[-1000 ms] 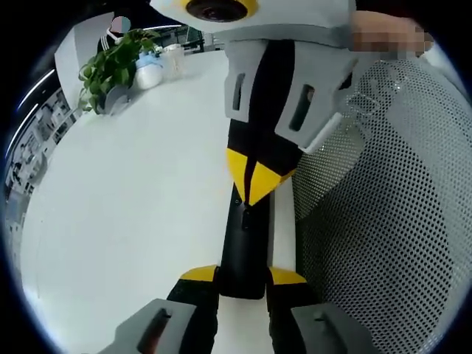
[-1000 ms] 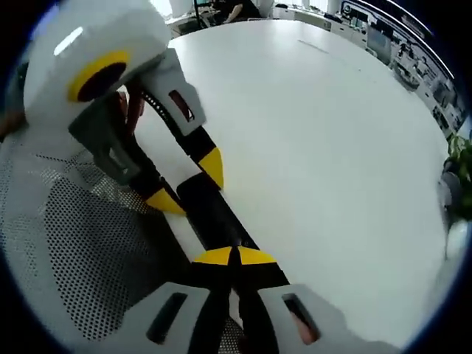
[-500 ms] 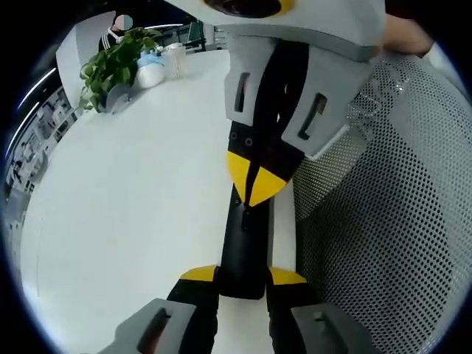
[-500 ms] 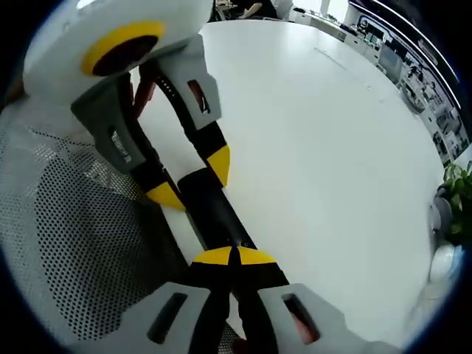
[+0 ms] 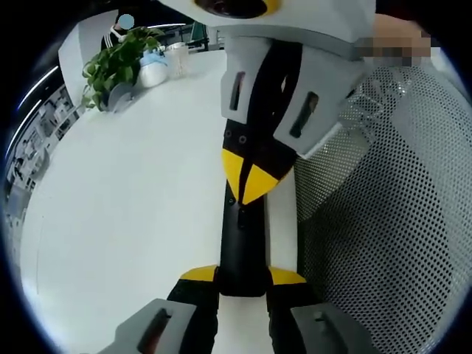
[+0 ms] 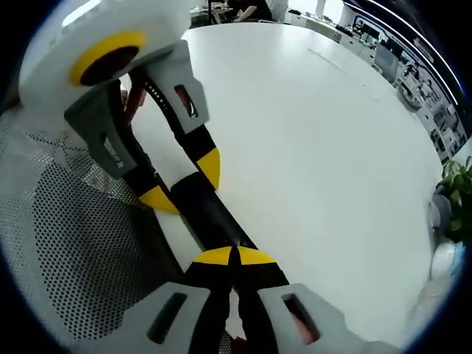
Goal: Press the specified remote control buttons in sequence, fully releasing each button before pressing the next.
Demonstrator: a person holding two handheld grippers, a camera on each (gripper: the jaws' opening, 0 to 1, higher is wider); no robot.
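Change since a moment ago: very little; the right gripper [image 5: 251,177] has slid slightly up the remote [image 5: 242,247], and the left gripper's [image 5: 243,274] hold looks the same.
Remote: a long black remote, lying on the white table [image 5: 133,221] close to its edge, beside a grey mesh chair back [image 5: 383,221].
Left gripper: its yellow-tipped jaws sit either side of the remote's near end, closed against it and gripping it. In the right gripper view it [image 6: 179,184] comes in from the upper left, its jaws straddling the remote's [image 6: 210,221] far end.
Right gripper: its two yellow tips are pressed together into one point, jaws closed, with nothing between them. That point rests on the top face of the remote, partway along it. In its own view the joined tips [image 6: 234,257] cover the remote's near end.
Background: a green potted plant [image 5: 114,63] and a white container [image 5: 153,72] stand at the far end of the table, well apart from the remote.
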